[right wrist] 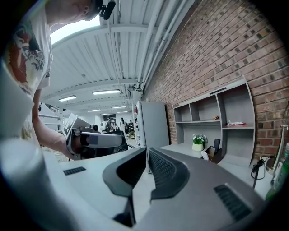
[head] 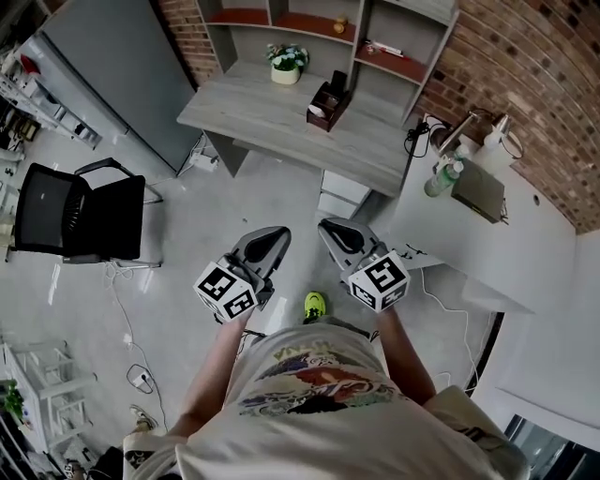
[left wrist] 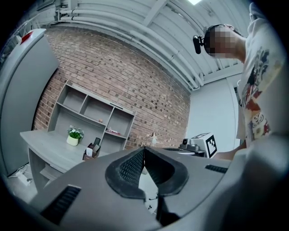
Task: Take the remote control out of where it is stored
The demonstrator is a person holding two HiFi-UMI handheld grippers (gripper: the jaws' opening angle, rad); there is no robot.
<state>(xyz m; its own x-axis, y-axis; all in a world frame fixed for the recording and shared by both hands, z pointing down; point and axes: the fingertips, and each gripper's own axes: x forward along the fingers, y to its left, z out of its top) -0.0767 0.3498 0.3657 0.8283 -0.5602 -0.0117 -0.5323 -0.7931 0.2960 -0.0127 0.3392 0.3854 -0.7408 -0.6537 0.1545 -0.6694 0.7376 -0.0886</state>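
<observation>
Standing on the pale floor, a person in a printed T-shirt (head: 319,384) holds two grippers out level, side by side, facing a grey desk (head: 262,117) that is well apart from them. The left gripper (head: 274,234) is clenched, its ribbed pads meeting at the tips with nothing between them. The right gripper (head: 328,227) is likewise pressed closed and empty.

The remote control (head: 337,82), a slim dark bar, stands upright in a brown desk organizer (head: 323,111) near the back of the desk, untouched by either gripper. A potted plant (head: 286,64) in a pale pot sits on the desk to the organizer's left. An open shelf unit (head: 319,19) rises behind the desk against a brick wall (head: 506,84).

A black office chair (head: 80,216) stands on the person's left. A white table (head: 487,253) on the right carries a green bottle (head: 442,178).
</observation>
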